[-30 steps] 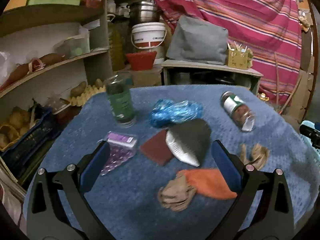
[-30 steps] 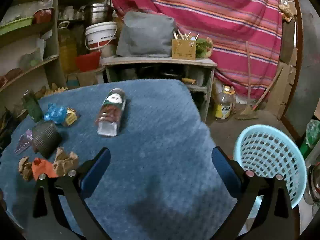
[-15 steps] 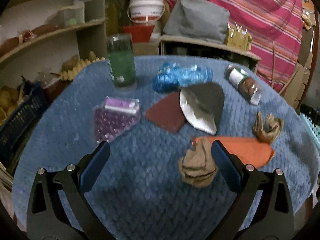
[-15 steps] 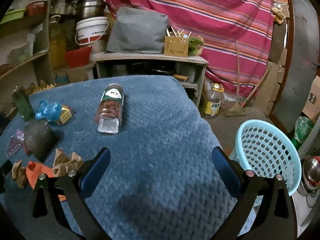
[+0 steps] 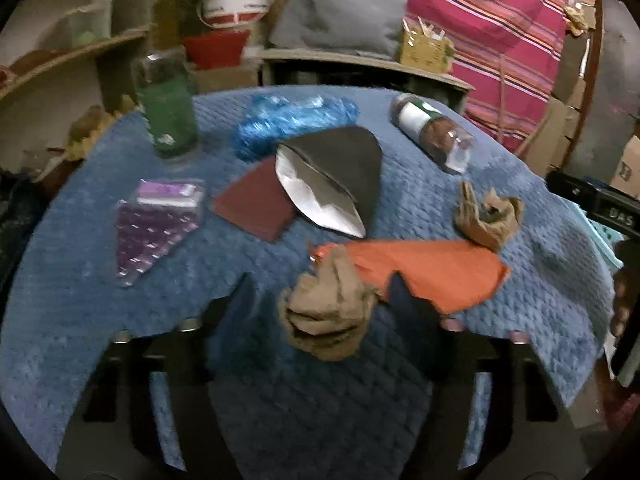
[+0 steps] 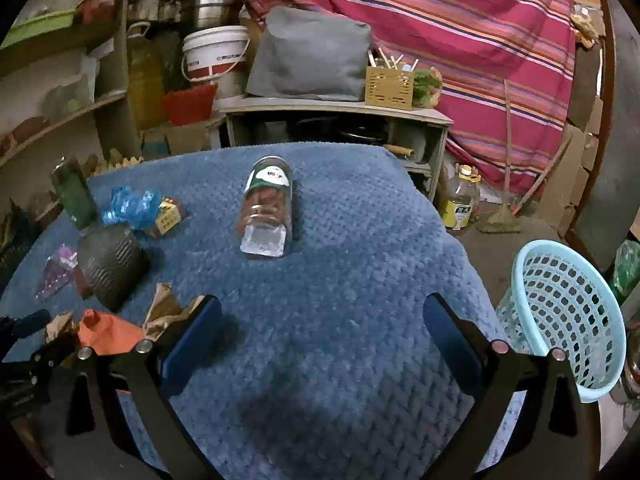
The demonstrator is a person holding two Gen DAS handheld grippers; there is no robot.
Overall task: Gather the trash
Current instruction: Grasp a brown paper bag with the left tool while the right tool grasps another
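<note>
A crumpled brown paper wad point(image 5: 326, 312) lies on the blue cloth between the fingers of my left gripper point(image 5: 324, 300), which stands open around it and is closing in. An orange paper point(image 5: 424, 272) lies just right of it, with a second brown wad point(image 5: 486, 216) behind. A dark foil pouch point(image 5: 332, 176), a maroon card point(image 5: 256, 204), a blue plastic bag point(image 5: 292, 120) and a purple packet point(image 5: 154, 224) lie farther back. My right gripper point(image 6: 320, 328) is open and empty over bare cloth. The light blue basket point(image 6: 560, 316) stands on the floor at the right.
A green jar point(image 5: 168, 108) stands upright at the back left. A spice jar point(image 6: 266, 208) lies on its side mid-table. Shelves stand on the left, and a low bench point(image 6: 336, 108) with a grey cushion stands behind. The table edge drops off right of the cloth.
My left gripper has moved forward and down to the brown wad, and its fingers have narrowed around it. My right gripper has shifted slightly and stays open.
</note>
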